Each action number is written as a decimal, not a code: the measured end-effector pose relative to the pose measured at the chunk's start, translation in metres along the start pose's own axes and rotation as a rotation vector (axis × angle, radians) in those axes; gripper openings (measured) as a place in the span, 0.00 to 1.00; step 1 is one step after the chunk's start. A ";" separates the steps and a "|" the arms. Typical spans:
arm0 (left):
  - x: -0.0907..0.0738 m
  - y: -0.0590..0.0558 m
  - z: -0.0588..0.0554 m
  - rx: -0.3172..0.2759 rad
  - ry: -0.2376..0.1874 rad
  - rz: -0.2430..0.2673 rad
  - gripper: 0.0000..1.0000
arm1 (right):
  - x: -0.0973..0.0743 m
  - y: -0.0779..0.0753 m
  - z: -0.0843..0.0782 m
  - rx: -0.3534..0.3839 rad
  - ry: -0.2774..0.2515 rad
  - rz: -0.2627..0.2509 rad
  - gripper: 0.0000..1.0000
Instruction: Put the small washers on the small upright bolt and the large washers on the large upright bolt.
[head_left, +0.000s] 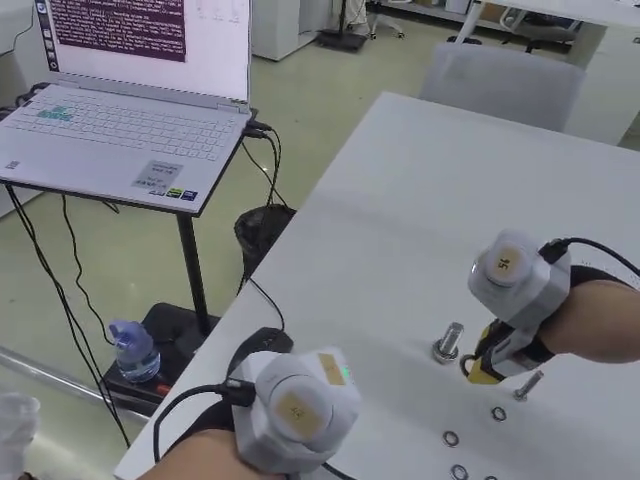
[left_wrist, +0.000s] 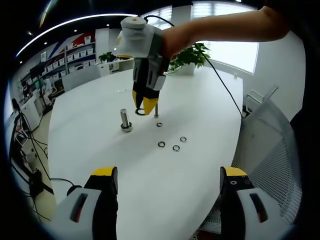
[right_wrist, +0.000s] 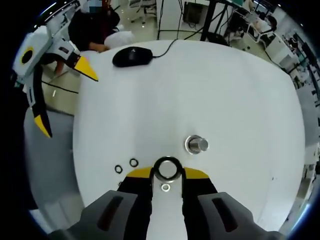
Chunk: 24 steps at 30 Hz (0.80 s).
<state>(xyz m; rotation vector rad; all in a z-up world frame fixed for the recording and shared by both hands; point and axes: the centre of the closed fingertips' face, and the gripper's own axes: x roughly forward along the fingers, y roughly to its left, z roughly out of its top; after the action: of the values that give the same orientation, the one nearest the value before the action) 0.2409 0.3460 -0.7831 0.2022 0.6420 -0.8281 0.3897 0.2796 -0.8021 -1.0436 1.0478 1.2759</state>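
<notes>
1. Where the right claw (right_wrist: 166, 174) looks down along its own jaws, the yellow tips press onto a large washer (right_wrist: 167, 158). They pinch it at opposite points of its rim, with the hole facing the camera. Whether it is clear of the table (right_wrist: 225, 90) I cannot tell.
2. Between the jaws, just behind the tips, sits a small round thing. I take it for the top of the small upright bolt (left_wrist: 156, 111), seen end-on. In the left gripper view that bolt stands just beside the right claw's tips.
3. A little beyond the pinched ring stands the large upright bolt (right_wrist: 197, 144), near it but apart, thread end up.
4. Off to the other side, several small washers (right_wrist: 133, 162) lie flat on the table, loose and apart from one another.
5. Well back from all this hangs the left claw (left_wrist: 167, 172), jaws spread wide with nothing between them.
6. Farther out, a mouse (right_wrist: 132, 56) rests near the table's edge.
7. On handling:
   - The large washer looks like a thin, stiff metal ring, light and smooth. It would likely twist or slip out if pinched off-centre.
   - A grip across the rim seems right, since it leaves the hole free to drop over the thread.
   - The ring would need to be level and centred over the large bolt before letting go.
   - The small ones offer little edge to catch and may skate on the smooth top. A narrow, careful pinch at the rim looks best.
</notes>
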 end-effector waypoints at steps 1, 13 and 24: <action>0.000 0.000 0.000 -0.005 0.001 -0.002 0.84 | -0.001 -0.002 0.000 0.000 0.001 -0.002 0.21; 0.001 -0.004 0.001 -0.053 -0.011 -0.033 0.96 | -0.013 -0.023 0.017 0.008 -0.019 -0.052 0.22; 0.004 -0.007 -0.003 -0.049 0.004 -0.055 0.99 | -0.003 -0.034 0.028 0.015 -0.017 -0.059 0.22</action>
<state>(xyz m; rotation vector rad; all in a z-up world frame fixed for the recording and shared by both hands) 0.2362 0.3402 -0.7875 0.1426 0.6732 -0.8641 0.4240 0.3056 -0.7928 -1.0437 1.0053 1.2257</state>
